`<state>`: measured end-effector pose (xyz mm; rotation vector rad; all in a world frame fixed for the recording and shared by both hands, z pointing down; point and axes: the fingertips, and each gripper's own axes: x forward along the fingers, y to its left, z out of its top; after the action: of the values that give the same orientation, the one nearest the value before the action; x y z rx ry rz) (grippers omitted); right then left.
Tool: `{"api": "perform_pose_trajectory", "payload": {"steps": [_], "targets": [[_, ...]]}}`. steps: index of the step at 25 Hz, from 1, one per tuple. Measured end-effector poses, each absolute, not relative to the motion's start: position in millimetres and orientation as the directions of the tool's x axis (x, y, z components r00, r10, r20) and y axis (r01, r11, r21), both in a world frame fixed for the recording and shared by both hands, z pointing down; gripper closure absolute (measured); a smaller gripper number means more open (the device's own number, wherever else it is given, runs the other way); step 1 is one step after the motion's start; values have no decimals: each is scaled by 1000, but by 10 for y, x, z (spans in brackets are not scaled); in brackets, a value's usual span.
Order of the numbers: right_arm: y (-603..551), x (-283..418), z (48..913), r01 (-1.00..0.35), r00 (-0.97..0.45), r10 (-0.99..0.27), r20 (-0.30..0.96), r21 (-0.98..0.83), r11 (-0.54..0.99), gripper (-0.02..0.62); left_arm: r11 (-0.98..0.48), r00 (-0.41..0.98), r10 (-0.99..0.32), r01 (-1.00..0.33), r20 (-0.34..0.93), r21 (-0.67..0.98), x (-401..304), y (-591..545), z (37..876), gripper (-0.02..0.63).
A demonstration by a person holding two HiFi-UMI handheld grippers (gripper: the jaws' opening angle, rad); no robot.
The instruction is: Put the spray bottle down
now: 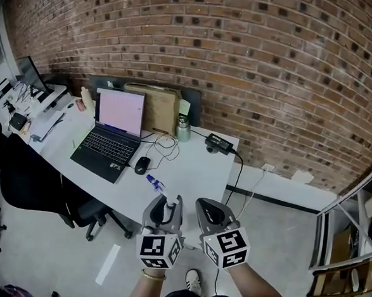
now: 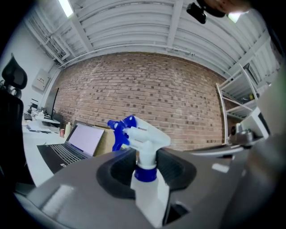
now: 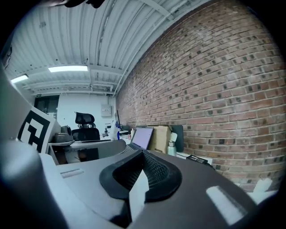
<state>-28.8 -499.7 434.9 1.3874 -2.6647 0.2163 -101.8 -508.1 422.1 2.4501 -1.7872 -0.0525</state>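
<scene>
My left gripper (image 2: 145,164) is shut on the neck of the spray bottle (image 2: 142,142). The bottle has a white head, a blue trigger and a blue collar, and its body hangs below the jaws. In the head view the left gripper (image 1: 167,208) sits at the bottom centre, with the bottle's blue trigger (image 1: 154,182) sticking out over the near edge of the white desk (image 1: 197,171). Beside it my right gripper (image 1: 212,214) is shut, and in its own view the right gripper (image 3: 144,157) holds nothing.
On the desk are an open laptop (image 1: 111,133), a black mouse (image 1: 141,165), a cardboard box (image 1: 160,108), a steel flask (image 1: 183,128) and a power adapter (image 1: 218,144) with cables. A black office chair (image 1: 37,185) stands at the left, metal shelving (image 1: 350,251) at the right, and a brick wall behind.
</scene>
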Motion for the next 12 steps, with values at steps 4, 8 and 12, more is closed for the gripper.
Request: {"api": "perform_pose_trajectory", "payload": {"steps": [4,8,12], "targets": [[-5249,-320,4473,-825,-563,-801,204,-85,559,597,-303,306,-952,-947,15,104,-1013,-5412,4293,466],[-5453,-362,4531,-825,-564,-800,205,-104,555,597,-301,304,-953,-947,11,111,-1026,-5634,4330,466],[-5575,-393,4535,-823,-568,-799,199,-113,557,597,-307,309,-951,-946,4,106,-995,-5723,4349,466]]}}
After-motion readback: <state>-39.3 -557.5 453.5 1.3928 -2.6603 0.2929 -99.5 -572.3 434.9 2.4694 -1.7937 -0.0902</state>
